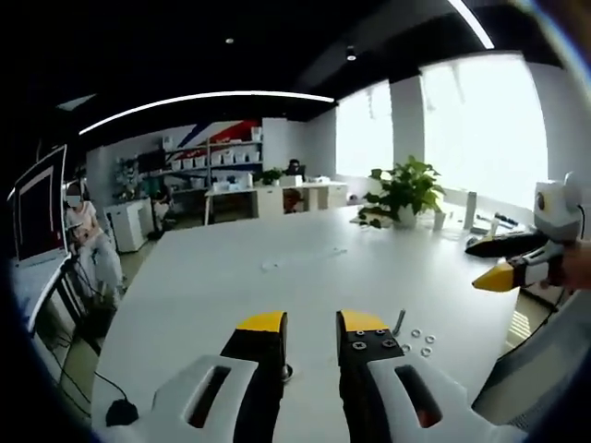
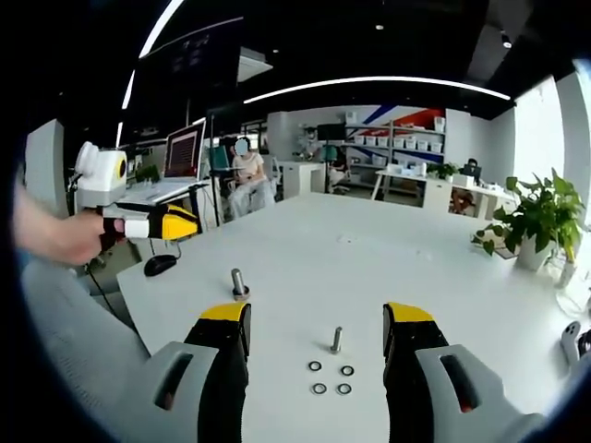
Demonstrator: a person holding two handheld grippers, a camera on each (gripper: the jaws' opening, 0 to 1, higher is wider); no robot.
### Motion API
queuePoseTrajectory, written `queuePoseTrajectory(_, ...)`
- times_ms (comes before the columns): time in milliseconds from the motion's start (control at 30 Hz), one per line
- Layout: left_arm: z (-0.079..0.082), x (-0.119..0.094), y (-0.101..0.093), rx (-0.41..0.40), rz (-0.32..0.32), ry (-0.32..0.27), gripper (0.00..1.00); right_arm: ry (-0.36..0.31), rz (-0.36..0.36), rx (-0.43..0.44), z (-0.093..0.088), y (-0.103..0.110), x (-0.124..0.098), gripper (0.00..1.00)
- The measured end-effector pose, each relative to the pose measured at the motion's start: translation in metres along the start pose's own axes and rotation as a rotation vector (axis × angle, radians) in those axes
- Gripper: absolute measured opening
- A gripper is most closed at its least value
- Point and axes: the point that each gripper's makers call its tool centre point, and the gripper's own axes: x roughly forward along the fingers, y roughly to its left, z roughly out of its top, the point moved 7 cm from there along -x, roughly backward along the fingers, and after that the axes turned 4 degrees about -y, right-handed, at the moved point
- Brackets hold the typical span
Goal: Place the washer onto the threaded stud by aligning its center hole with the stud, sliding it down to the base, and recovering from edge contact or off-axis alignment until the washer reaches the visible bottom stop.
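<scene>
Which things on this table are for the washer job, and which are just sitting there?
For the job:
washers
small stud
right gripper
left gripper

Just lying about:
potted plant
computer mouse
larger bolt, perhaps a spare

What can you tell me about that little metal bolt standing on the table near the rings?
The threaded stud is a small, silvery metal pin standing upright on the white table, nothing on it yet. In the right gripper view it rises between the open jaws, apart from both. Four small washers lie flat just in front of it, not touching it. In the left gripper view it stands beside the washers.
</scene>
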Motion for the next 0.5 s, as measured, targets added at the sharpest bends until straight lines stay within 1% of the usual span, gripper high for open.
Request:
queuePoseTrajectory(233, -0.002, -0.005, 0.003, -0.021, 0.004, -0.033, 0.18, 0.008, -0.009, 0.004, -0.003, -0.001, 0.0, 0.6)
queuePoseTrajectory(333, 0.003, -0.006, 0.006, -0.024, 0.004, -0.067, 0.18, 0.007, -0.024, 0.011, -0.002, -0.004, -0.001, 0.6)
queuePoseTrajectory(500, 0.005, -0.007, 0.01, -0.051, 0.013, -0.09, 0.18, 0.003, -0.043, 0.016, -0.002, -0.007, -0.001, 0.6)
